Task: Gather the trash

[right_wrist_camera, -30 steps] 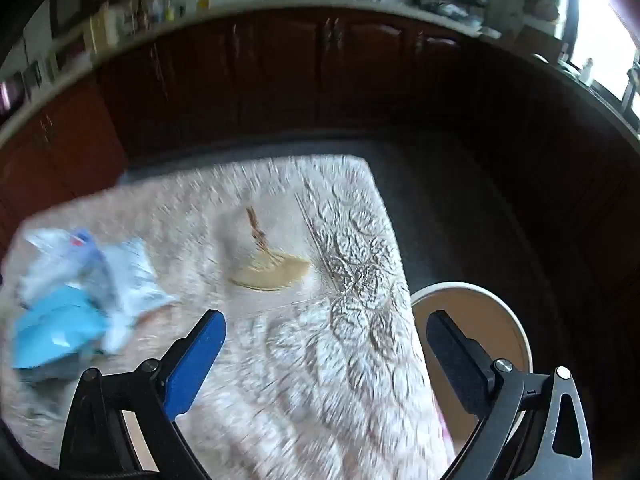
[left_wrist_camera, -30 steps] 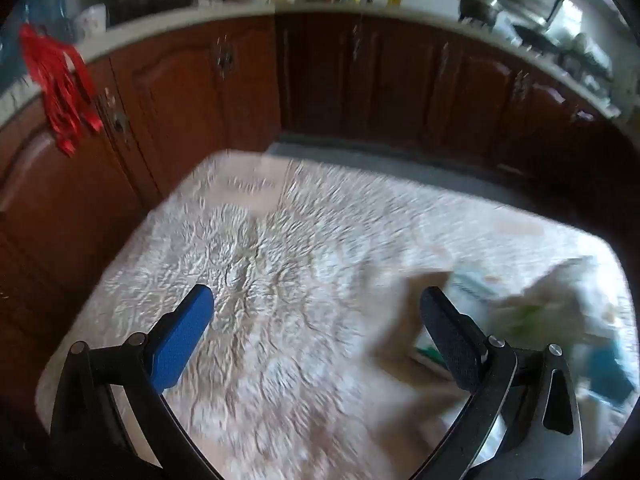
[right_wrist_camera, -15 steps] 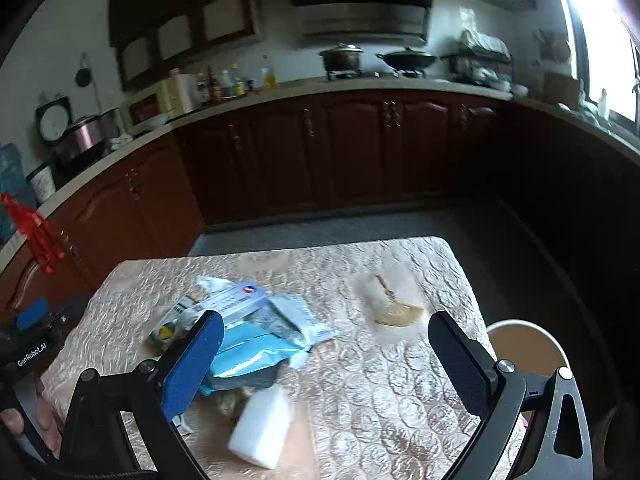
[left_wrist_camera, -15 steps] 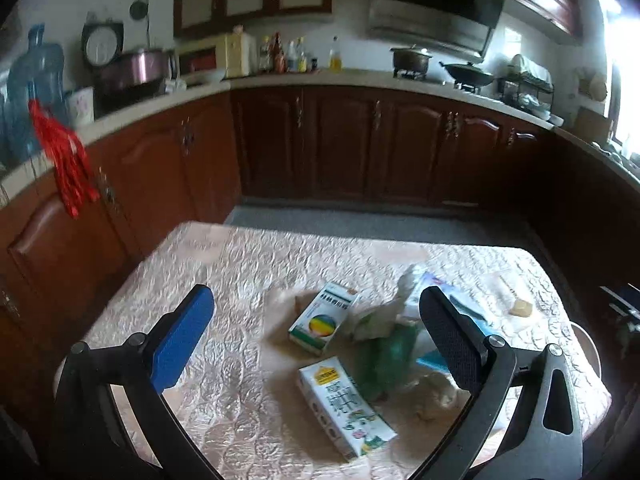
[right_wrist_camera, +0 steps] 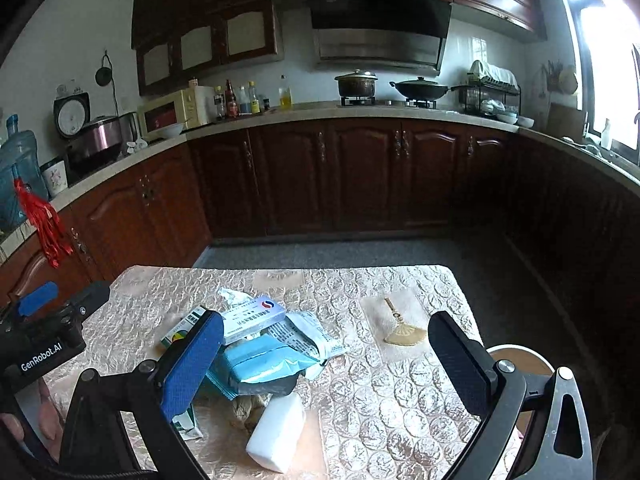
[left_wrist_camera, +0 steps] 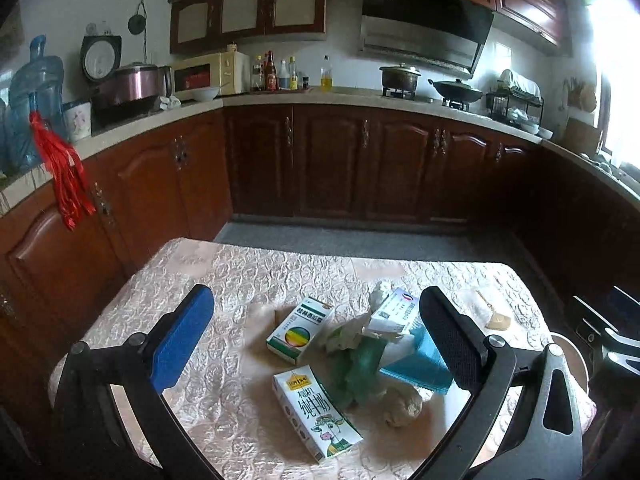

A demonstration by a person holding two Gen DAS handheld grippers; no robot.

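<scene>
A heap of trash lies on the cloth-covered table [left_wrist_camera: 224,280]: a milk carton [left_wrist_camera: 316,412], a green-and-white medicine box [left_wrist_camera: 300,328], a white-and-blue box [left_wrist_camera: 394,312], a blue packet [right_wrist_camera: 264,364], a green wrapper [left_wrist_camera: 360,368], a crumpled brown paper ball [left_wrist_camera: 402,406] and a white block [right_wrist_camera: 276,436]. My left gripper [left_wrist_camera: 316,340] is open and empty, above and in front of the heap. My right gripper [right_wrist_camera: 326,360] is open and empty, above the table's right half. The left gripper also shows in the right wrist view [right_wrist_camera: 44,320].
A small tan fan-shaped ornament [right_wrist_camera: 404,334] lies alone on the table's right side. A round white bin [right_wrist_camera: 520,360] stands on the floor beside the table's right edge. Dark wooden cabinets [left_wrist_camera: 360,164] line the walls beyond a strip of grey floor.
Both grippers have lifted and tilted up from looking down at the cloth; the whole kitchen and the trash heap are now in view. Both stayed open and empty.
</scene>
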